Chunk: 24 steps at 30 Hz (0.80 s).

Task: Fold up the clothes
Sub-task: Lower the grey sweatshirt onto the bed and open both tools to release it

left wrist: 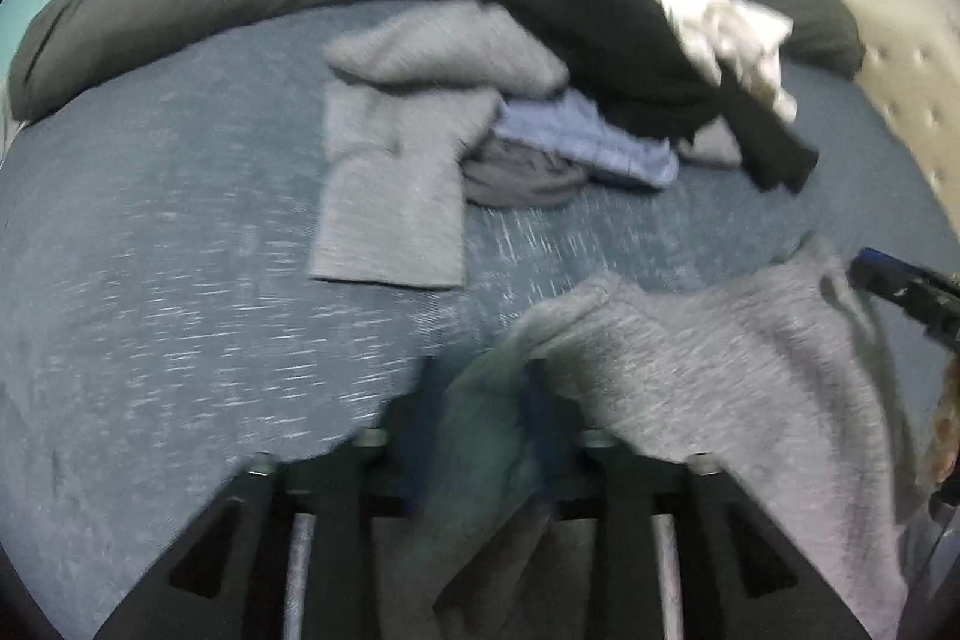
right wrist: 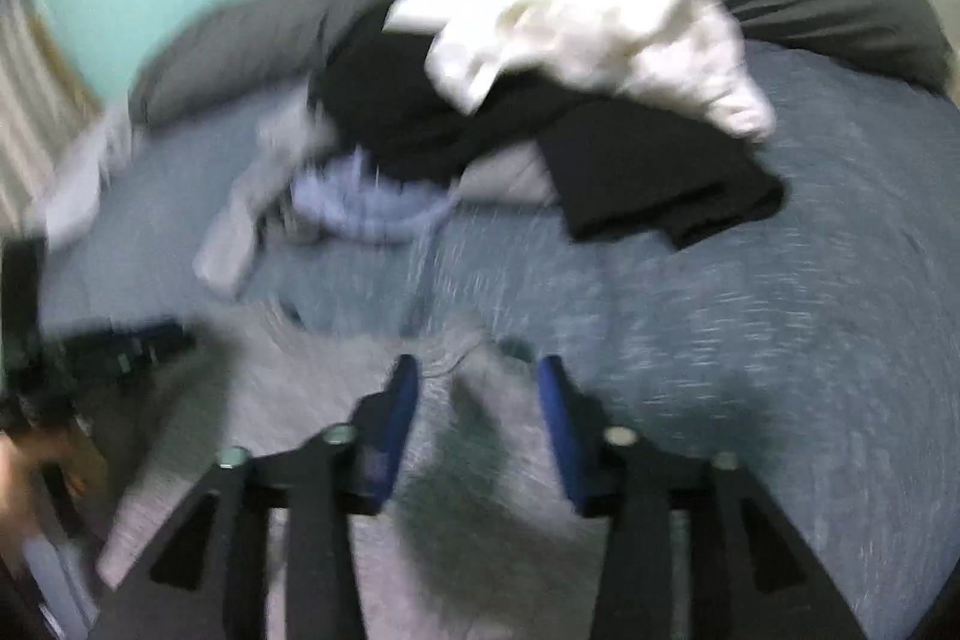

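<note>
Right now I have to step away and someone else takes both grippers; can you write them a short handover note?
Left hand-held gripper: jaws apart, a fold of the grey garment between them, not visibly pinched.
Right hand-held gripper: open, the same garment's edge lying loose between its fingers.
The grey garment lies on the blue bedsheet nearest the grippers. The unsorted pile behind holds a white garment, a black one, a light blue one and another grey piece.
Done: the grey garment is laid down; blur hides how neatly.
Left: finish folding it, then the pile.
</note>
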{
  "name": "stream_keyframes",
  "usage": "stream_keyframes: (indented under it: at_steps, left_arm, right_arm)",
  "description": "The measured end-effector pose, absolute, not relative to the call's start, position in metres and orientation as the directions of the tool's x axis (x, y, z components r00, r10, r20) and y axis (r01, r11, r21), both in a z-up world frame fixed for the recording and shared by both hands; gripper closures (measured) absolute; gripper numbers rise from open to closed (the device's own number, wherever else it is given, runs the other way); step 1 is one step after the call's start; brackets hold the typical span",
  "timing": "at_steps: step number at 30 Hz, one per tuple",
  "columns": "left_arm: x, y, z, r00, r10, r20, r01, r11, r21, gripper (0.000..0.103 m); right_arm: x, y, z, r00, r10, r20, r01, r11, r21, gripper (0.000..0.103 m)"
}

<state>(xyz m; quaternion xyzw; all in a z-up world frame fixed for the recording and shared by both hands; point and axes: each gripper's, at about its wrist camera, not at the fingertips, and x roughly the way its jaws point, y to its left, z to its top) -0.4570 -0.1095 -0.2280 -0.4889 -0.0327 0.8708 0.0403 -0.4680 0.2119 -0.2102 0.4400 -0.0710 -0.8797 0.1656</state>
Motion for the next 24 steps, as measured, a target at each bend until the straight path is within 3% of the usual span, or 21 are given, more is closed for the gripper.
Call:
stream_keyframes:
  at_steps: [5,17,24]
  left_arm:
    - [-0.409,-0.133,-0.194,-0.553,0.100,-0.827,-0.016,-0.994,-0.109,0.045]
    - [-0.268,-0.144,-0.197,-0.513,0.127,-0.849,-0.058,-0.992,-0.113,0.043]
    - [-0.211,-0.150,-0.216,-0.490,0.120,-0.864,-0.027,-0.992,-0.122,0.043]
  right_arm:
    - [-0.412,0.250,-0.178,-0.605,-0.418,-0.677,0.203,-0.904,0.377,0.043]
    - [-0.220,0.260,-0.200,-0.570,-0.514,-0.641,0.156,-0.834,0.530,0.037]
    - [-0.163,0.257,-0.209,-0.604,-0.510,-0.612,0.177,-0.835,0.521,0.032]
